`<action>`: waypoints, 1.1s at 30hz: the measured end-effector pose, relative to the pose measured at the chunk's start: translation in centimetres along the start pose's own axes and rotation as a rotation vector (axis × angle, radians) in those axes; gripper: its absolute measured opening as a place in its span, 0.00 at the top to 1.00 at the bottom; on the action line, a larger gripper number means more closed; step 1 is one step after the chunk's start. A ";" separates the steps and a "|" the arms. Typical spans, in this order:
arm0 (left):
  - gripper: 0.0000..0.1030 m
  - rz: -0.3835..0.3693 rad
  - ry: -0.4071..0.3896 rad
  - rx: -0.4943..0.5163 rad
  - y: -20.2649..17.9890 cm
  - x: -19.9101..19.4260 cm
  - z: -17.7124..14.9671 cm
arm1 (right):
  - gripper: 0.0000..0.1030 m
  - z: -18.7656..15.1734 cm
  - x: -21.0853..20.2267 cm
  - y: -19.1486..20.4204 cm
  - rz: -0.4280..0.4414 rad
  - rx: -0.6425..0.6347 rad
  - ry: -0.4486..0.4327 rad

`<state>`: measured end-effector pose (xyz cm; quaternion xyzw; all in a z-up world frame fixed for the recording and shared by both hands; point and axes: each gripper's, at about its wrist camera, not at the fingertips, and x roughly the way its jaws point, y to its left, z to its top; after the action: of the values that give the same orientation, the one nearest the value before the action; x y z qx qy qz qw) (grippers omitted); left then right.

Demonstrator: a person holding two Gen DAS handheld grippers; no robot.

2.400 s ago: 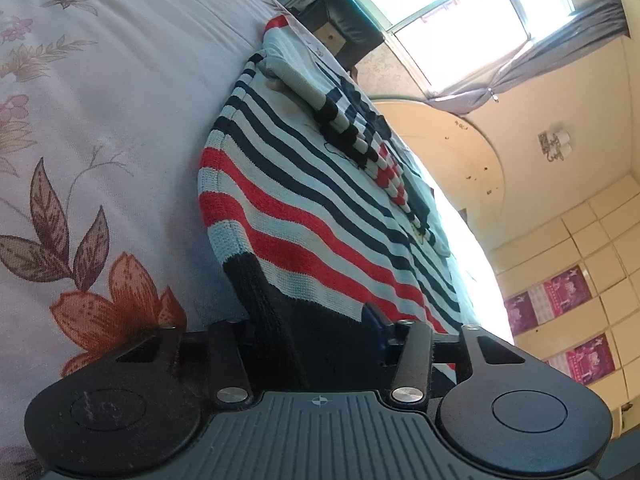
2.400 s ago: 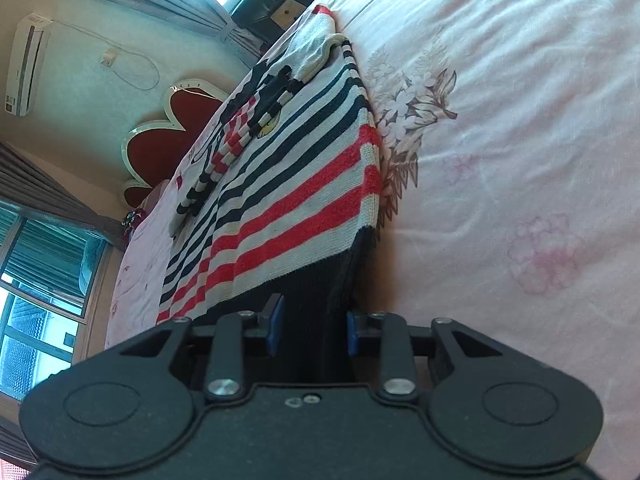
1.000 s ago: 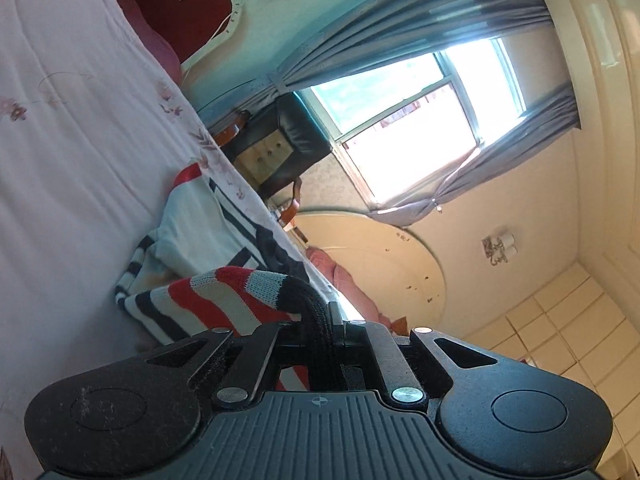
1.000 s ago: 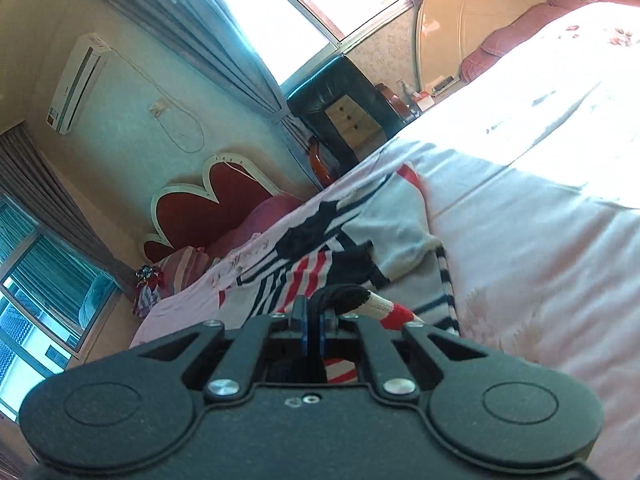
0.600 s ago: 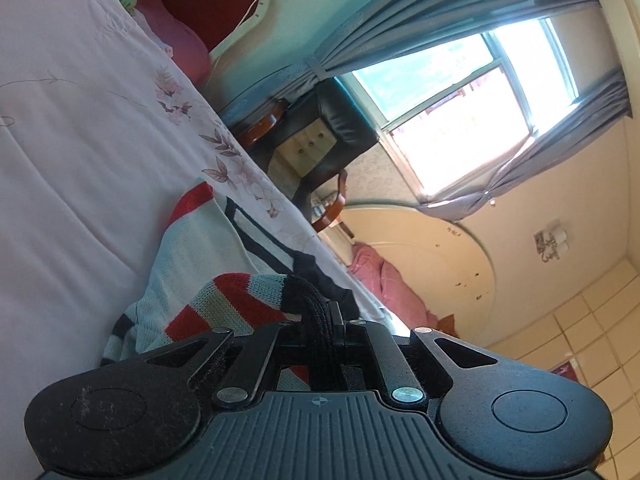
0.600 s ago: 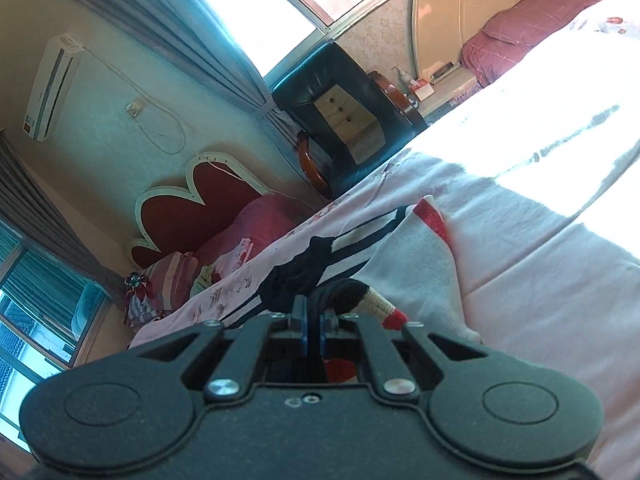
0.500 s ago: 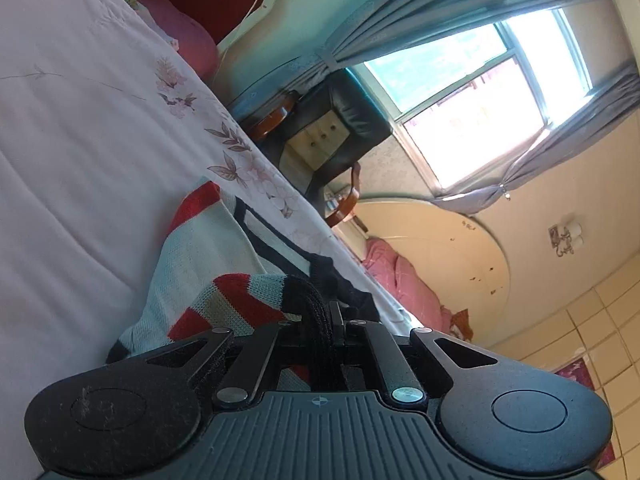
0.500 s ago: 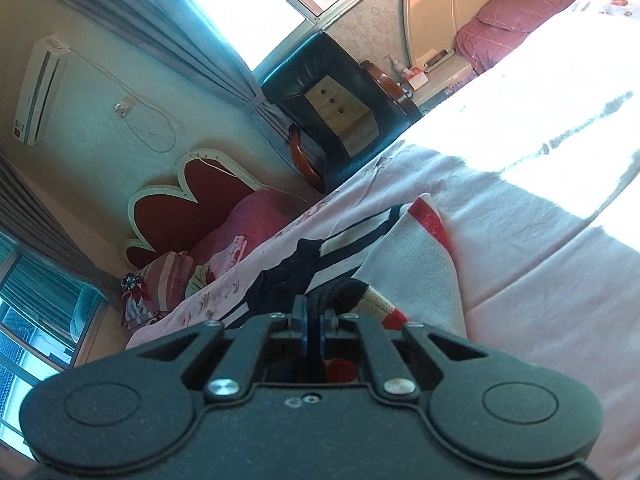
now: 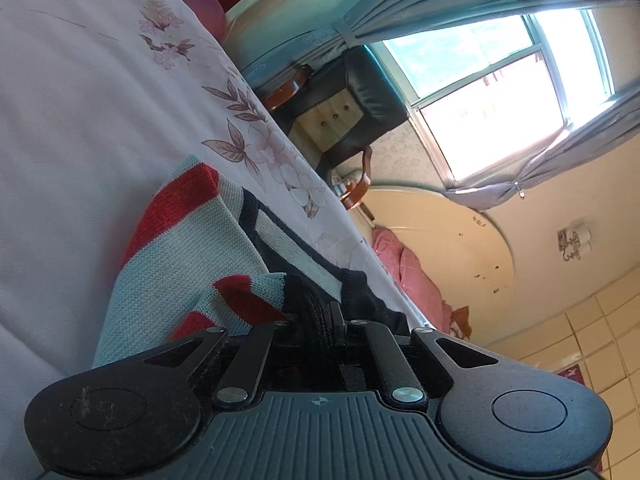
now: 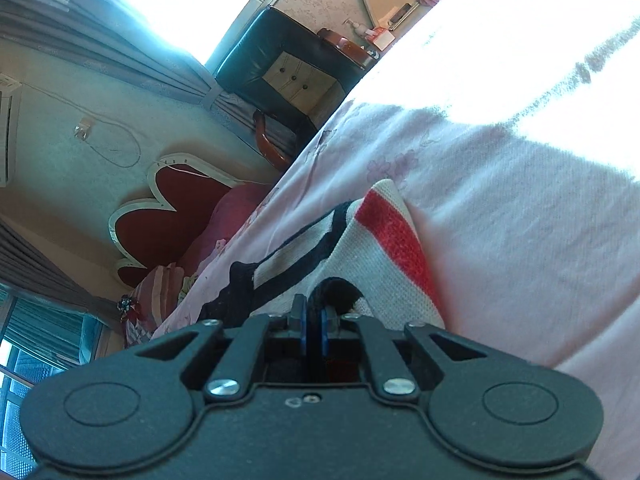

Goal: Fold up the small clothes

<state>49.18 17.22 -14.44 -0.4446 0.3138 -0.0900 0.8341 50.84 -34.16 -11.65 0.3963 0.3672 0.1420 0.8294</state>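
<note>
The bed point(image 9: 80, 128) is the biggest thing here, with a pale sheet and pink flowers on it. Bright sun falls on the far part of it in the right view.

The sweater point(image 9: 188, 256) lies on the bed. It is striped red, pale blue and dark. Its far end with the red band is flat on the sheet. Its dark hem is lifted and brought over the top of that part, so the fold looks about half done.

The left gripper point(image 9: 320, 320) is squeezed tight on the thick dark hem — a fat roll of knit is bunched between its fingers. The right gripper point(image 10: 314, 320) is nearly closed too, with a dark loop of the same hem pinched between its blue pads point(image 10: 325, 330).

What could go wrong?

- The hem is thick and bunched. If either gripper lets go too high, I think the knit would flop back or land in a lump.
- If one side comes down ahead of the other, the edge would lie crooked — the top layer would not line up with the red band under it.
- Pulling too far forward could drag the bottom layer and wrinkle it.
- The wool may catch on the pads when they open, and tug the fold out of place.
</note>
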 end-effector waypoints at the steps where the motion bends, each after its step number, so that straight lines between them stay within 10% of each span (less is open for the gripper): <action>1: 0.66 -0.014 -0.007 -0.001 0.1 0.2 0.0 | 0.86 0.2 0.2 -0.1 0.007 -0.007 -0.012; 5: 0.29 -0.055 -0.061 0.050 -1.0 -0.1 0.0 | 0.62 0.7 0.0 0.0 0.045 -0.024 -0.062; 7: 0.27 -0.024 -0.070 0.099 -1.7 -0.3 0.2 | 0.48 0.8 -0.6 0.5 0.044 -0.059 -0.093; 16: 0.28 0.093 -0.024 0.329 -3.3 -0.6 2.9 | 0.51 1.9 -1.8 3.5 -0.036 -0.287 -0.096; 22: 0.49 0.258 0.092 0.551 -5.1 2.1 2.0 | 0.57 0.9 0.5 5.3 -0.144 -0.467 -0.006; 26: 0.85 0.379 0.028 0.693 -5.8 2.3 0.4 | 0.71 -0.8 1.9 6.7 -0.249 -0.626 0.017; 29: 0.88 0.385 -0.058 0.688 -5.4 1.0 -0.8 | 0.91 -1.9 2.1 7.7 -0.293 -0.724 0.004; 33: 0.91 0.388 -0.101 0.709 -5.5 0.2 -1.6 | 0.92 -2.2 1.5 8.0 -0.311 -0.758 -0.042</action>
<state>49.12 12.79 -10.77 -0.0656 0.3002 -0.0117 0.9516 50.71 -27.00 -7.20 0.0053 0.3273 0.1320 0.9357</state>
